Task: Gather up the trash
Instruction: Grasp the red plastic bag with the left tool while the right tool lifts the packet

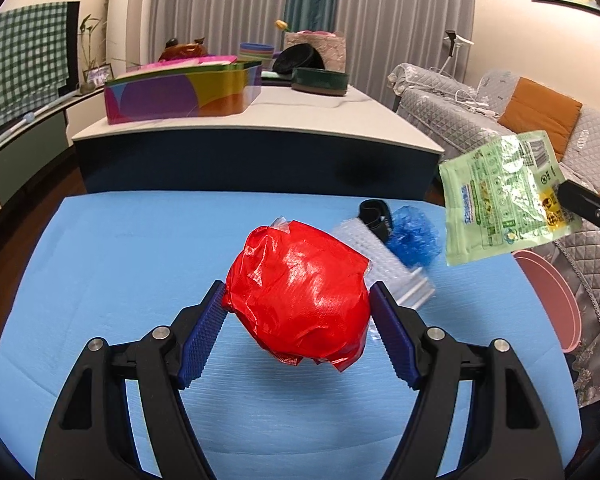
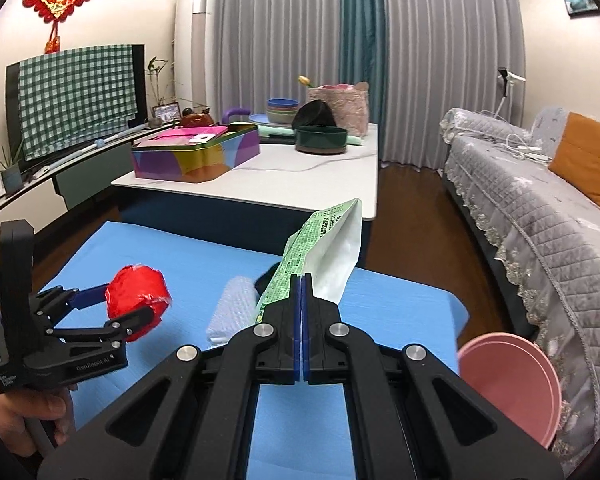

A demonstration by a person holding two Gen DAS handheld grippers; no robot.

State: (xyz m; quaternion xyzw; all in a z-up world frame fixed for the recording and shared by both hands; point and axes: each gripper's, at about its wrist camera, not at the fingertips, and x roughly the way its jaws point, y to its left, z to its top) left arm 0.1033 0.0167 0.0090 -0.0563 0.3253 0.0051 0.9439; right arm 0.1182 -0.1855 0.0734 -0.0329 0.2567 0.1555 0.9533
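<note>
Gripping red plastic wad point(image 1: 300, 296) between left jaws, green wrapper point(image 2: 320, 256) pinched in right jaws

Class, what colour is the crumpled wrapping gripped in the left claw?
Red wrapping; clearest in the left wrist view.

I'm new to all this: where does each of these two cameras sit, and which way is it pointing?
Left wrist view: sits on the left gripper, looking forward and down over the blue table mat; its blue-padded fingers clamp a crumpled red plastic ball.
Right wrist view: sits on the right gripper, facing the white table and curtains; its shut fingers pinch a green printed wrapper; a hand shows lower left.
Shared: mat, red ball, green wrapper, bubble-wrap roll, pink bin.
</note>
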